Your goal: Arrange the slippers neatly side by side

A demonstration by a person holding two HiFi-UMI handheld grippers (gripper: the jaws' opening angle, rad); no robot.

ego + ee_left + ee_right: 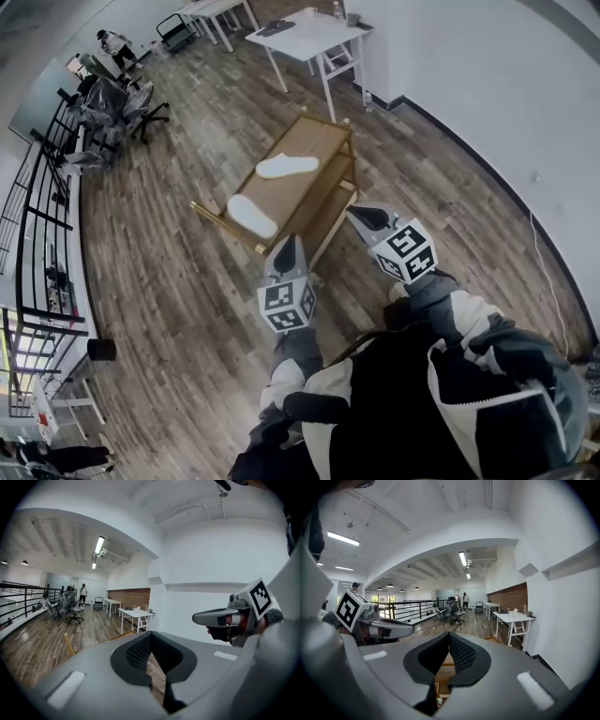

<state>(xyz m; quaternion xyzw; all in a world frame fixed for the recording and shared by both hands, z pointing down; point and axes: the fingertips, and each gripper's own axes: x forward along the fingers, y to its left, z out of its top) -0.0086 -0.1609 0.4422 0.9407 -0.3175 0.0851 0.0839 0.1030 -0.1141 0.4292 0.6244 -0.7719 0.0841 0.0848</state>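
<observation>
- A wood-plank floor (pixel 169 281) fills the head view, with a white table (pixel 309 37) by the far wall.
- A low wooden bench (pixel 323 141) stands mid-floor, ahead of the person and angled away.
- The left gripper (pixel 288 244) is level with the bench's near end. Its jaws are pressed together with nothing between them, as its own view shows (pixel 151 641).
- The right gripper (pixel 356 216) is beside it at the bench's near right corner, jaws likewise closed and empty (pixel 449 641).
- The far white slipper (pixel 287 166) lies across the middle of the bench top, well ahead of both grippers.
- The near white slipper (pixel 251 216) lies at a different angle by the near left edge, apart from its mate. It is just ahead and left of the left gripper, untouched.
</observation>
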